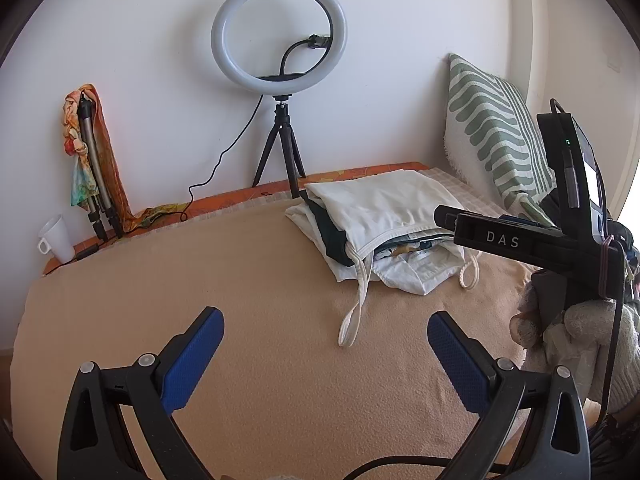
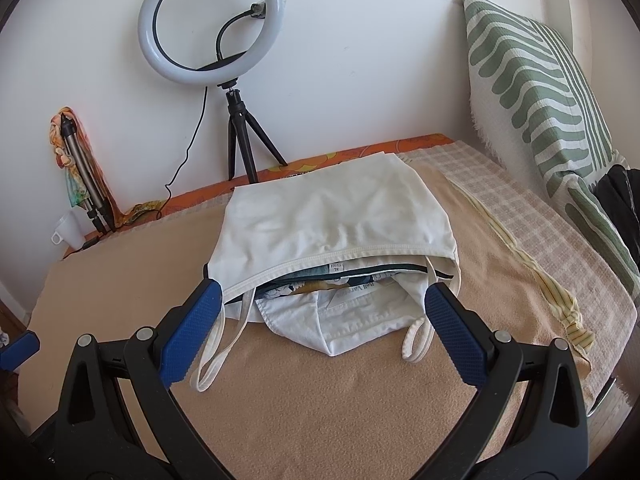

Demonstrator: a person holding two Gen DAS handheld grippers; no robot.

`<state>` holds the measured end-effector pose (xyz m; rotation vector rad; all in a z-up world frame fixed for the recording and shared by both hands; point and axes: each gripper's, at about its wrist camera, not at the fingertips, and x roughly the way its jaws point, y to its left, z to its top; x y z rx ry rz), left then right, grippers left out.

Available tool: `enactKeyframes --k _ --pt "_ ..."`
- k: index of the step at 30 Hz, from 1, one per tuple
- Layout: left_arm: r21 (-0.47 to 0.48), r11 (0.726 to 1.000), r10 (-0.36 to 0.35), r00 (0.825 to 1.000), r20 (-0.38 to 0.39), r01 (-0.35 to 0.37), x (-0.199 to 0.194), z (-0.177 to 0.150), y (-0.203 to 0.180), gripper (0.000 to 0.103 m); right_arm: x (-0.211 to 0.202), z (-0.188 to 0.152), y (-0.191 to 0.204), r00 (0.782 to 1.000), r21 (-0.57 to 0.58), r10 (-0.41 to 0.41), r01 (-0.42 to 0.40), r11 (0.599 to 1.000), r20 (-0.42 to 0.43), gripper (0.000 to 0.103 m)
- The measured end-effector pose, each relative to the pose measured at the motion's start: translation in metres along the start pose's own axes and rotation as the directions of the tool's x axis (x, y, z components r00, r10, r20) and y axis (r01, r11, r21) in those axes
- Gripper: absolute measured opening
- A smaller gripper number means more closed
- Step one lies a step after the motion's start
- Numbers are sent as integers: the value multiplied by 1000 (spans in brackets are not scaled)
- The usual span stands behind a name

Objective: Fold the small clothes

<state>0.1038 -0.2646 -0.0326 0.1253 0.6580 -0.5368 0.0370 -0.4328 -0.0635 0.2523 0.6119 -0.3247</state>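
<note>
A stack of folded small clothes [image 2: 332, 240] lies on the beige blanket [image 2: 320, 396]; it also shows in the left wrist view [image 1: 380, 228] at right centre. On top is a white strappy top [image 2: 320, 216] with loose straps [image 2: 216, 356] hanging toward me. Under it are a printed garment and a white one [image 2: 336, 328]. My right gripper [image 2: 322, 322] is open and empty, its blue pads just in front of the stack's near edge. My left gripper [image 1: 326, 350] is open and empty over bare blanket, left of the stack. The right gripper's body [image 1: 520, 240] shows in the left wrist view.
A ring light on a tripod [image 2: 212, 28] stands at the back against the wall. A green striped pillow [image 2: 540, 92] leans at right. A folded tripod with a scarf [image 2: 76, 168] and a white cup [image 2: 68, 232] are back left. A checked cloth [image 2: 520, 224] lies right.
</note>
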Motion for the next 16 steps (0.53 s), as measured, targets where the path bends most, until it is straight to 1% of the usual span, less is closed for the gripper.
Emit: enactKeyframes --k 6,11,16 --pt "0 1000 1 1000 -3 -1 0 0 -1 103 0 0 0 1000 4 0 0 1000 -3 103" --pt "8 999 38 999 25 -38 -2 -1 -2 103 1 -1 1 1000 14 3 -2 1000 -10 103" --pt "9 1000 26 999 21 -26 -1 -1 -3 103 0 -1 0 1000 15 1 -1 1000 -12 103"
